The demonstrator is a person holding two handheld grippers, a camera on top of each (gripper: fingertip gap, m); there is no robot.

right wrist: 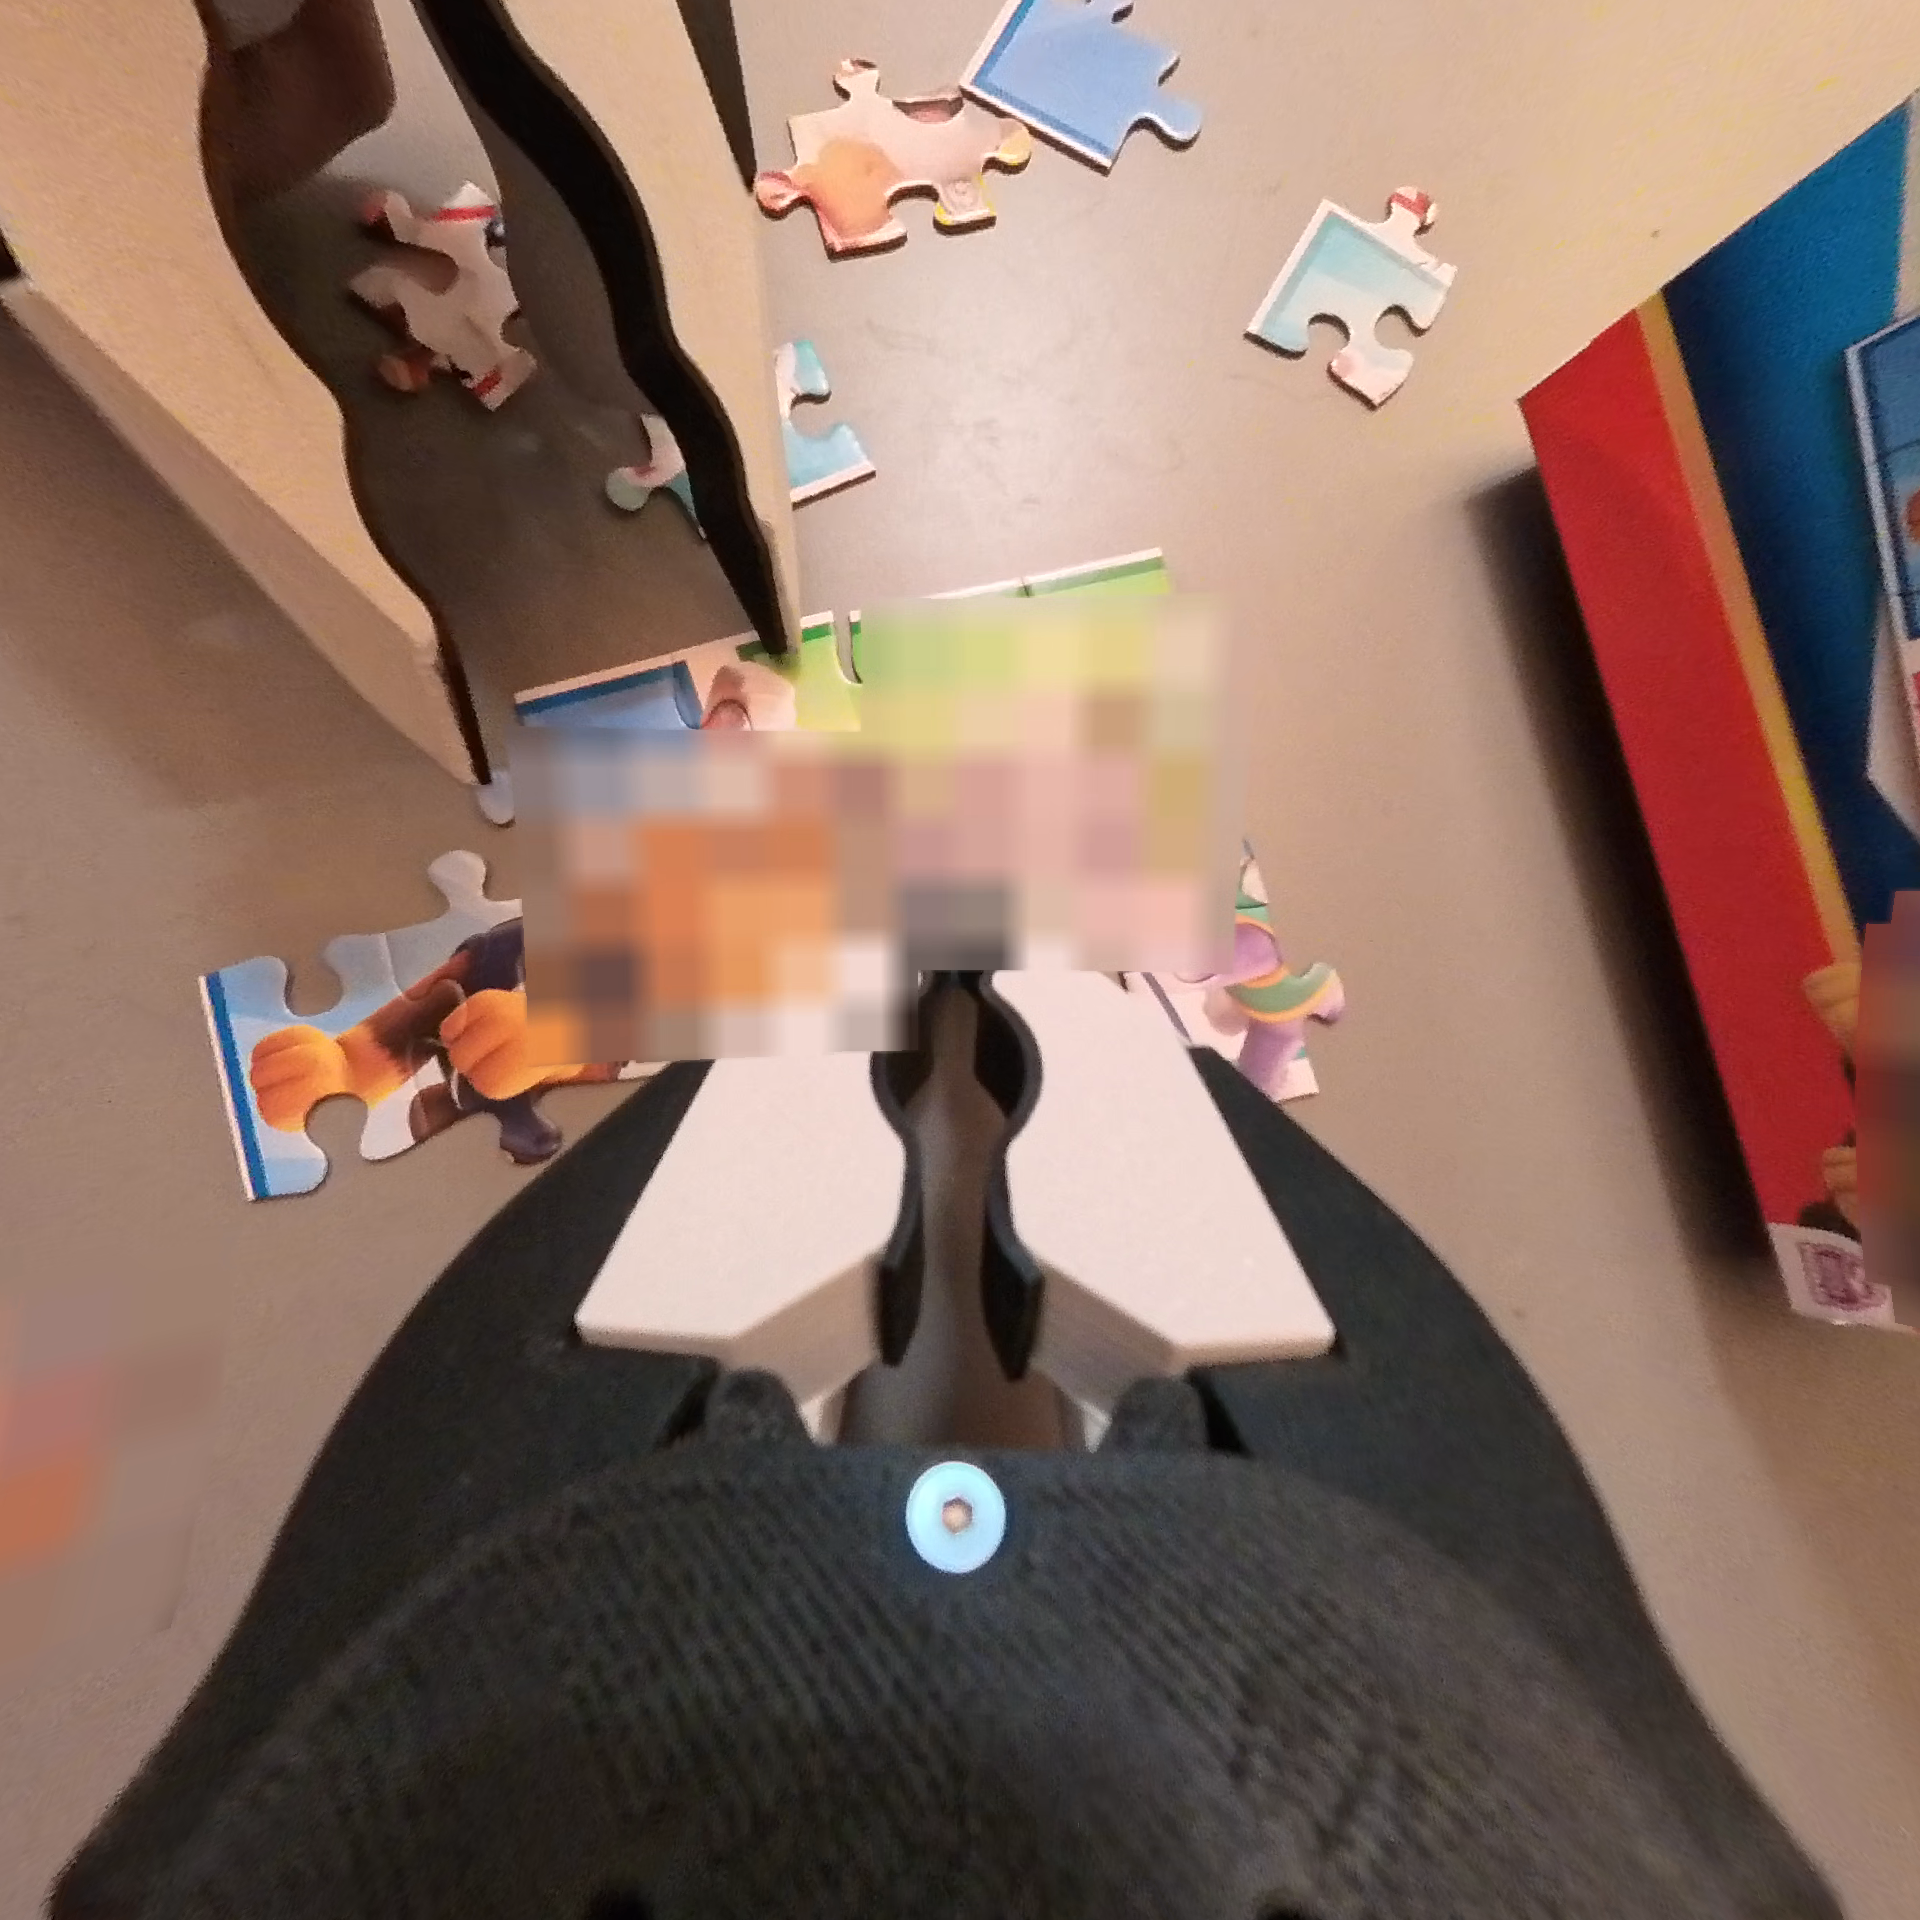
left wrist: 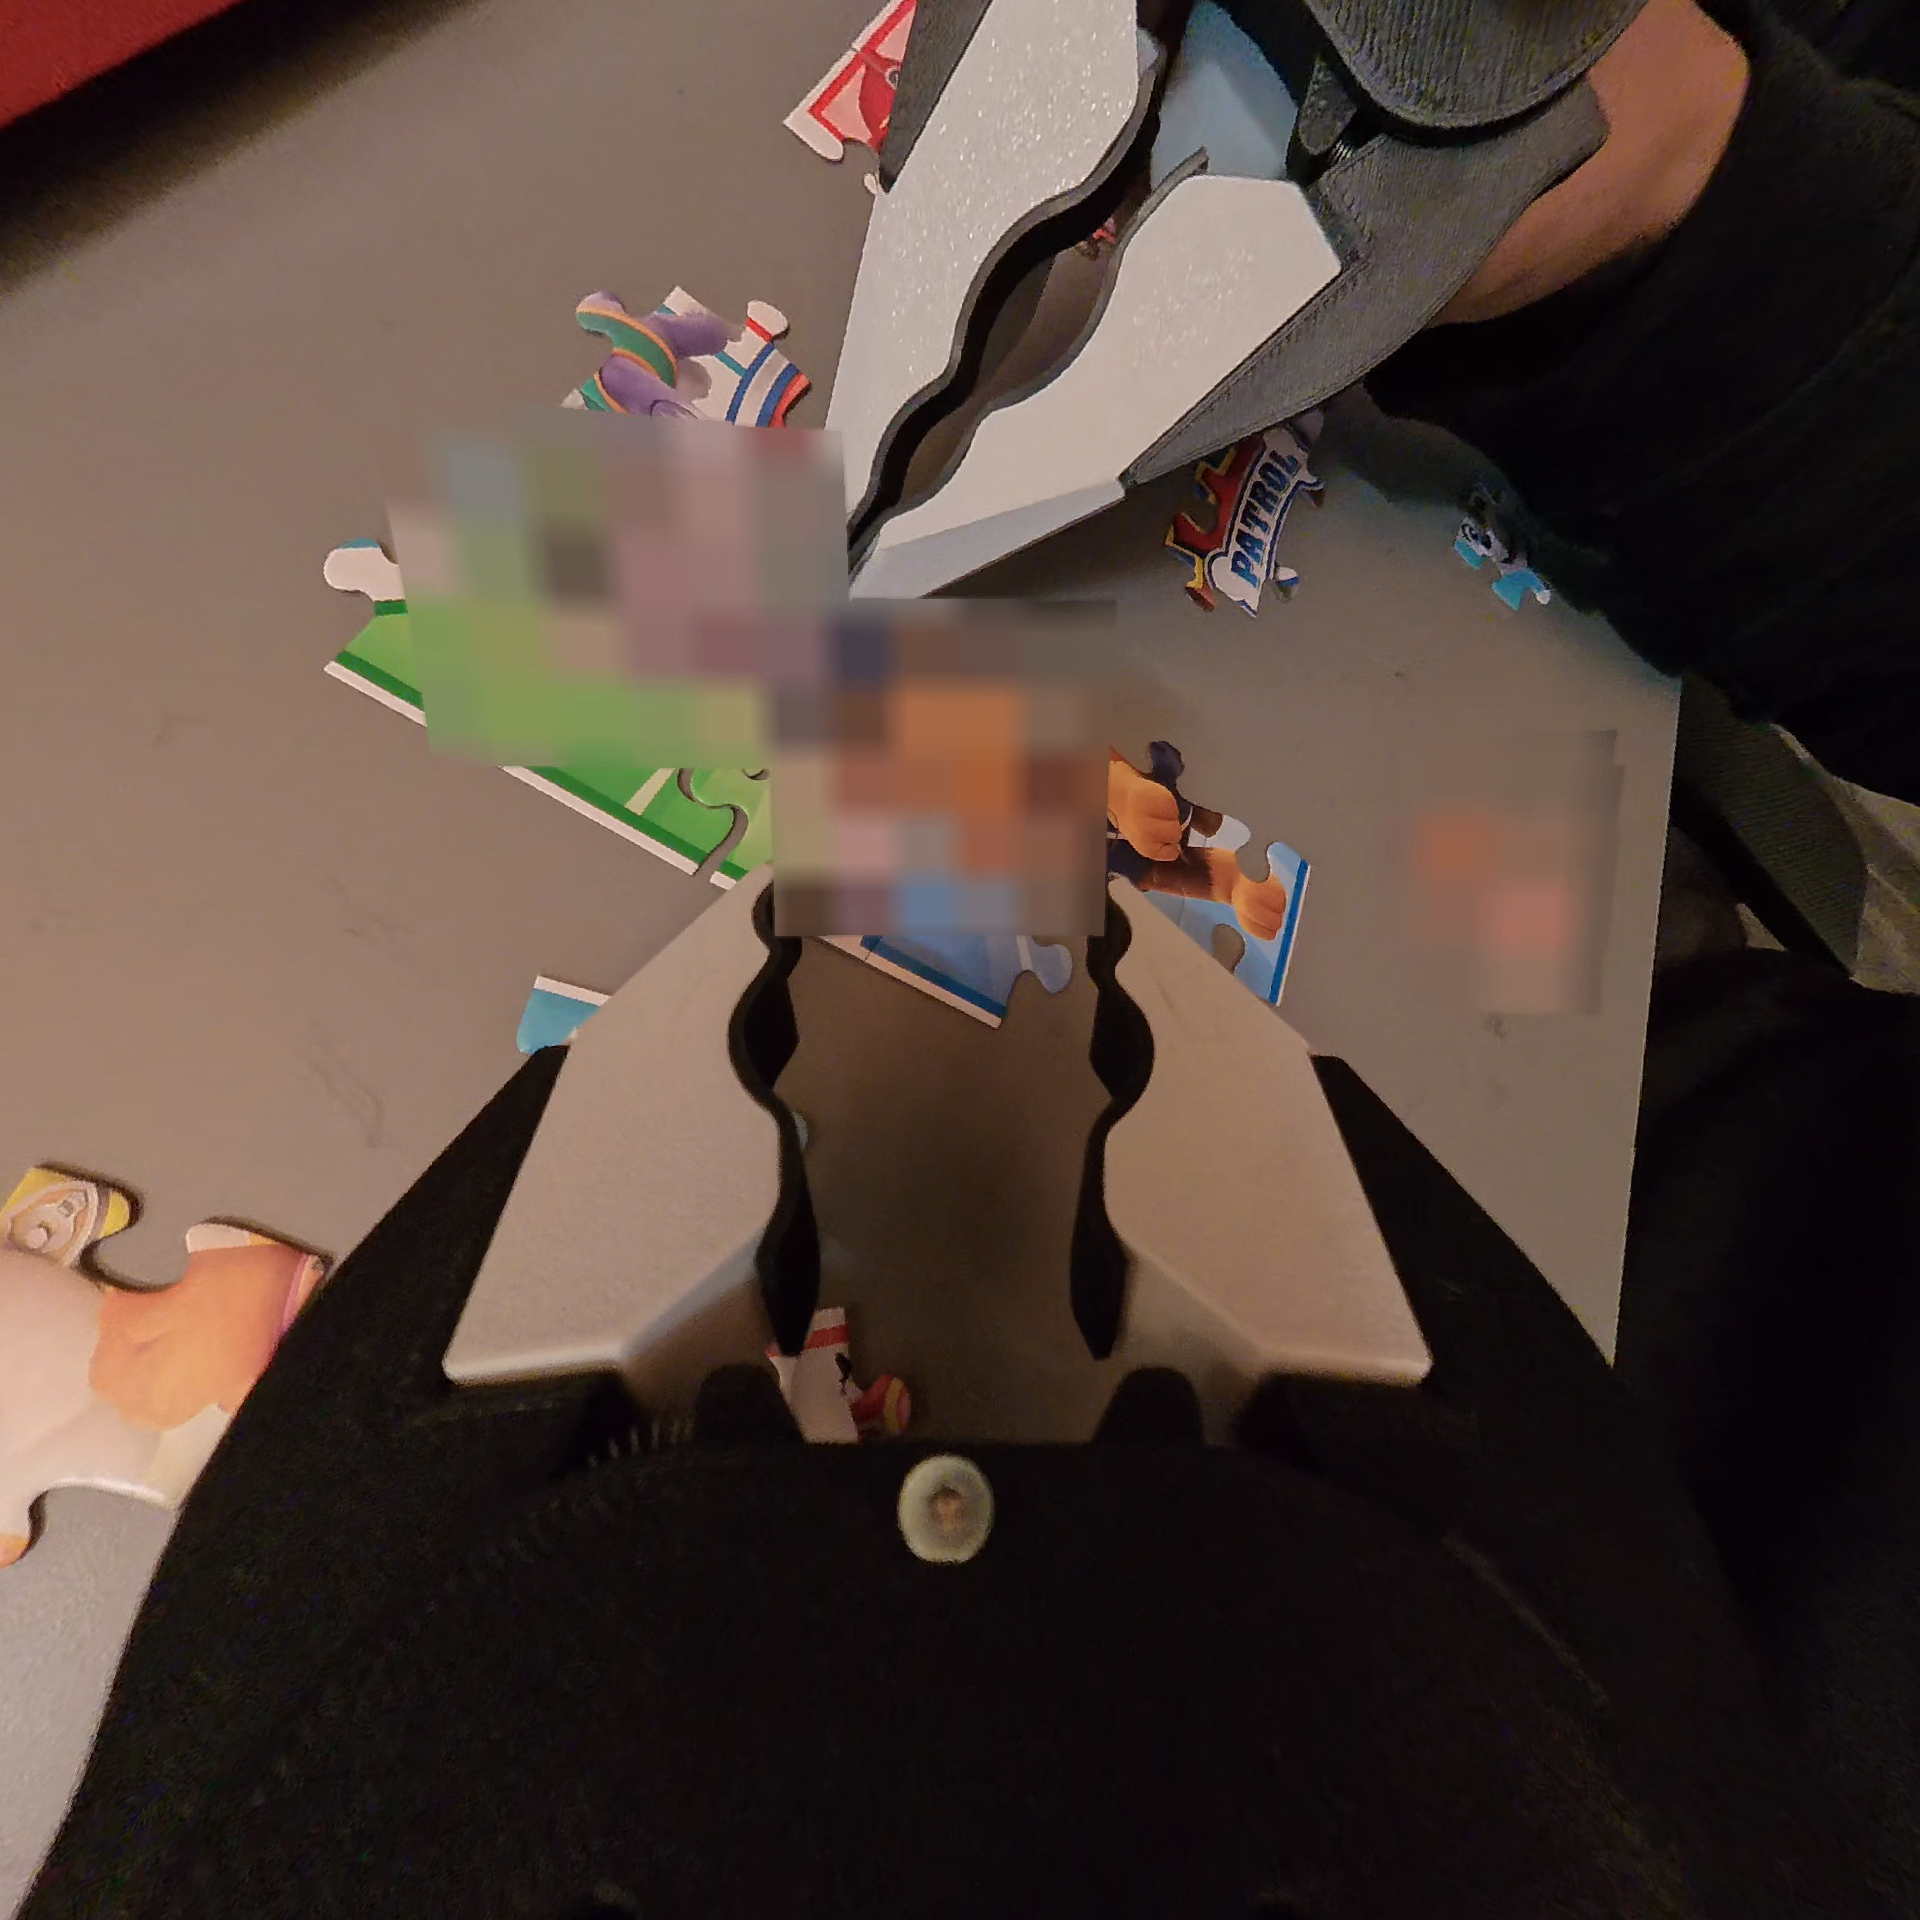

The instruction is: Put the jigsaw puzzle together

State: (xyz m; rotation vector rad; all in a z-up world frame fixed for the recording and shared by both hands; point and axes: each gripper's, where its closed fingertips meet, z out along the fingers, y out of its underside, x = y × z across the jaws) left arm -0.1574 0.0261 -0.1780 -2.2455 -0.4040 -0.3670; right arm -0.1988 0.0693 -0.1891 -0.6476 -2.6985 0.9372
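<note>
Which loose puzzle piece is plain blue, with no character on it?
The blue piece at the far table end; the neighbouring loose pieces carry character art or paler colours.

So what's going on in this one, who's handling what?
A person holds a two-finger gripper in each hand over a grey table strewn with cartoon jigsaw pieces. The left gripper is open and holds nothing, poised at the edge of a partly joined cluster of pieces. The right gripper comes in from the far side with its jaws drawn together at the tips, which meet the cluster's other edge; whether it pinches a piece is unclear. A red and blue puzzle box lies alongside.
</note>
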